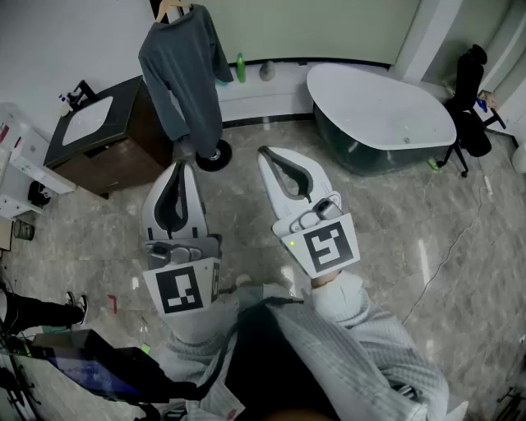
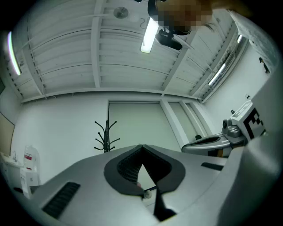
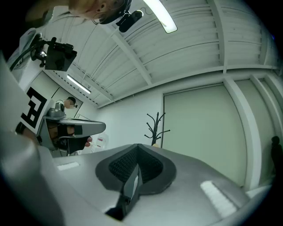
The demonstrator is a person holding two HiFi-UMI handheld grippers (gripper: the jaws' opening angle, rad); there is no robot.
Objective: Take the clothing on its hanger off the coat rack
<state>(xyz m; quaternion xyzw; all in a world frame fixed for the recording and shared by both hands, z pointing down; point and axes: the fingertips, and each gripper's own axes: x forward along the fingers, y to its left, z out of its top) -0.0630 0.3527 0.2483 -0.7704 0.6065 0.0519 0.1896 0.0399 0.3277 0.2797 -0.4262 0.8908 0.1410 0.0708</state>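
A grey long-sleeved top [image 1: 185, 70] hangs on a wooden hanger [image 1: 173, 8] on the coat rack, whose round black base [image 1: 215, 155] stands on the floor. My left gripper [image 1: 182, 166] is shut and empty, with its tip just in front of the top's lower hem. My right gripper [image 1: 265, 152] is also shut and empty, to the right of the rack base. In the left gripper view the shut left gripper [image 2: 141, 146] points toward the rack's bare upper hooks [image 2: 106, 136]. The right gripper [image 3: 138, 145] faces the same hooks [image 3: 155, 127]. The top is hidden in both gripper views.
A white bathtub [image 1: 382, 107] stands at the right, with a black chair [image 1: 468, 99] beyond it. A dark cabinet with a white basin [image 1: 103, 131] is left of the rack, and a white shelf unit [image 1: 16, 164] further left. A green bottle [image 1: 241, 66] sits by the wall. Someone's feet [image 1: 74, 308] are at the left.
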